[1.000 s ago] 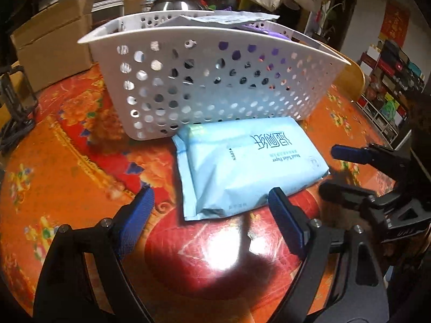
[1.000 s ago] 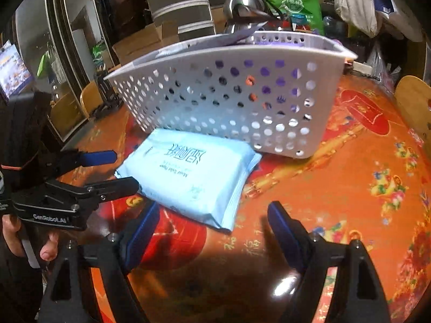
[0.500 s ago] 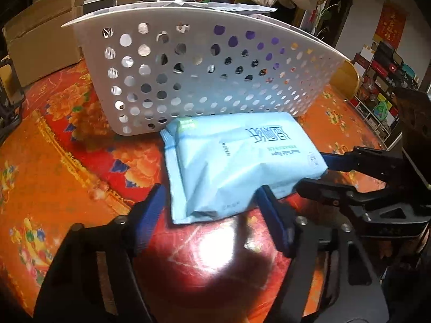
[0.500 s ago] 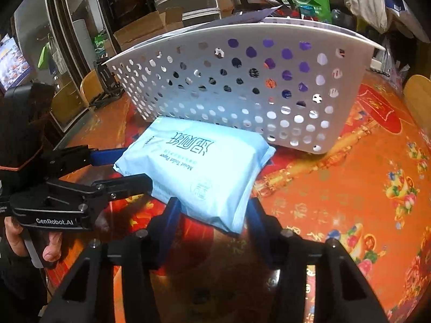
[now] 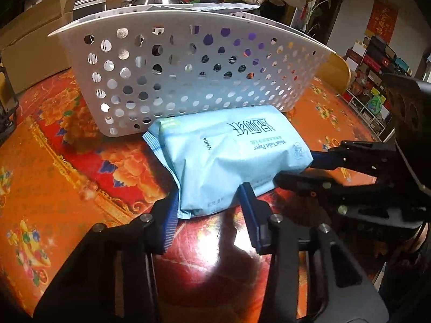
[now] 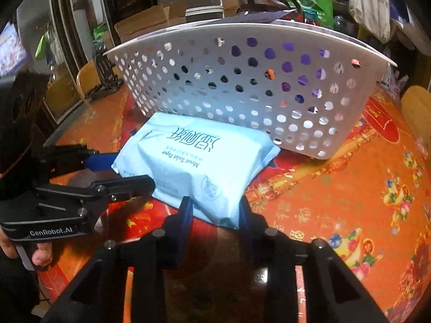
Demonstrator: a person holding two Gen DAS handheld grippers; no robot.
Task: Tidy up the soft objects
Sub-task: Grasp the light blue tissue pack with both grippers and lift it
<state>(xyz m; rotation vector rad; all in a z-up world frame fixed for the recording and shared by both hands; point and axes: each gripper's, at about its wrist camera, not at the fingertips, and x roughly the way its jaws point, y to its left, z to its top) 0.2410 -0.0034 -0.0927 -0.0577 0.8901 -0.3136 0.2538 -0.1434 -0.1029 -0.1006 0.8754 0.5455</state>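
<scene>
One pale blue wipes pack (image 5: 229,156), soft crinkly plastic film, pillow-shaped with sealed crimped ends, lies flat on the bench (image 5: 67,188) with its long far side right up against the foot of the basket (image 5: 188,64). Both tools are on it now: the left tool (image 5: 210,210) has just been closing and its ribbed blue pads (image 5: 169,220) pinch one end of the pack, the film puckering between them; the right tool (image 6: 214,212) has also just been closing and squeezes the opposite end, pads pressed into the soft corner. That makes two tools, one pack, one basket. The basket is white rigid plastic, curved front wall, punched all over with round holes, purple items showing through the holes and a sheet of paper poking above the rim. The bench wears a glossy orange-red cloth with floral and gold patterns, a bright glare patch just in front of the left tool. A hand (image 6: 16,245) grips the left tool's handle at the near left edge. Bare cloth lies open to the right of the pack and along the near edge; cardboard boxes (image 5: 29,45) crowd the far left side beyond the bench.
</scene>
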